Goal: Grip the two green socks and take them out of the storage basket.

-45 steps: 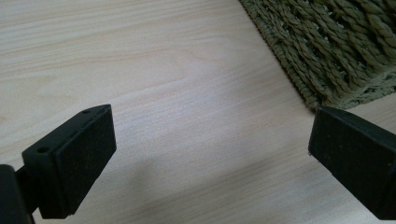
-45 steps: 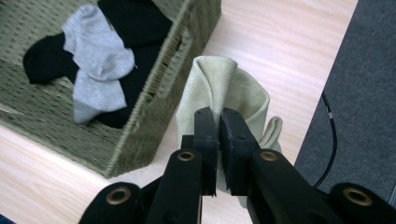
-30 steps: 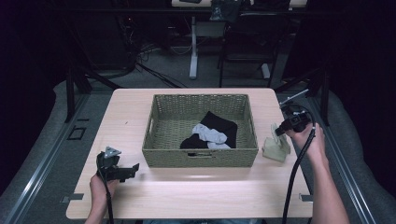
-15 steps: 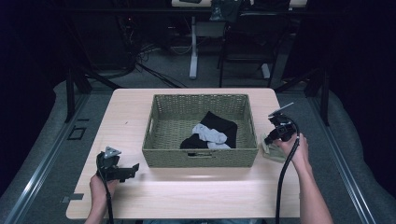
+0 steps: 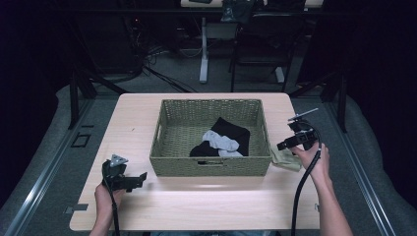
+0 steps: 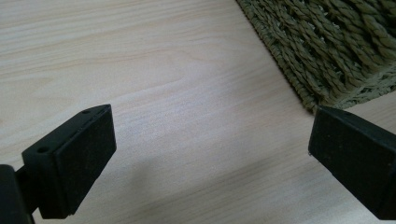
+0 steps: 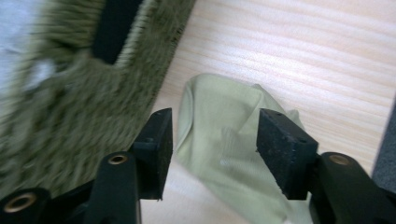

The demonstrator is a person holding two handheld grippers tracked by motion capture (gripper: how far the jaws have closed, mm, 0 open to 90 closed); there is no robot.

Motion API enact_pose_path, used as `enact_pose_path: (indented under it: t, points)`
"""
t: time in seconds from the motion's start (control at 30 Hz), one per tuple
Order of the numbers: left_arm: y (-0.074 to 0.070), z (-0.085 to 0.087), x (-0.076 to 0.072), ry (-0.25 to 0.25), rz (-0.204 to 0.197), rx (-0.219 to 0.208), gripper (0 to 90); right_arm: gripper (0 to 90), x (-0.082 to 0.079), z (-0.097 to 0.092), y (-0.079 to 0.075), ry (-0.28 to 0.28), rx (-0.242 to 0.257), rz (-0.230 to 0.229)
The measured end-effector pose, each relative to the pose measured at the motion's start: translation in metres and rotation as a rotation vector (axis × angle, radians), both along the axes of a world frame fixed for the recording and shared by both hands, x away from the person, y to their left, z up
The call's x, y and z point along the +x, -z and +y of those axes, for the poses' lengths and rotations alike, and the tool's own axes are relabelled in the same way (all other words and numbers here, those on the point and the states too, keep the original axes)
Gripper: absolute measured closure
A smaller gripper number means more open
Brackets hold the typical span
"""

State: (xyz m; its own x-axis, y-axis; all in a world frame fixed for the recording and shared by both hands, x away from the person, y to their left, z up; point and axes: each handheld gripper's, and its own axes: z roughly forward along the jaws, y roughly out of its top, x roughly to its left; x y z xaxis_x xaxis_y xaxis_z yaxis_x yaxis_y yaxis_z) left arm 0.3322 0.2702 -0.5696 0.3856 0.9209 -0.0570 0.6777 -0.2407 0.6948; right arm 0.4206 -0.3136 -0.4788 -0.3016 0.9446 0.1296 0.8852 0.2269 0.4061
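Right gripper view: right gripper (image 7: 212, 149) released, cloth (image 7: 224, 140) between fingers (image 7: 285, 149), basket (image 7: 60, 116) just beside; possible snag on wicker. Left gripper (image 6: 210, 154) released, empty.

A pale wood-grain surface (image 5: 196, 206) stands on a grey floor (image 5: 49, 162) in a dark room. Beyond its far edge, dim light shows a white post (image 5: 203, 49), black chair legs (image 5: 255, 64) and loose cables (image 5: 152, 64). A metal rail (image 5: 39, 191) crosses the floor beside it.
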Motion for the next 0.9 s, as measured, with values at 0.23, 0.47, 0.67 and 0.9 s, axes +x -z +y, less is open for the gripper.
enact_pose_path:
  t: [0.23,0.47,0.67,0.9]
  points:
    - [0.000,0.000,0.000,0.001,0.000,0.001,0.8,19.0,-0.030,0.000,-0.017,-0.027,0.007,-0.082]
    - [0.000,-0.001,0.000,0.005,0.001,0.004,0.8,12.6,-0.064,0.003,-0.031,-0.079,0.006,-0.161]
    - [0.000,-0.001,0.000,0.005,0.001,0.004,0.8,8.1,-0.087,0.010,-0.029,-0.114,0.016,-0.187]
    - [0.000,-0.001,0.000,0.005,0.001,0.003,0.8,5.3,-0.107,0.020,-0.013,-0.165,0.025,-0.183]
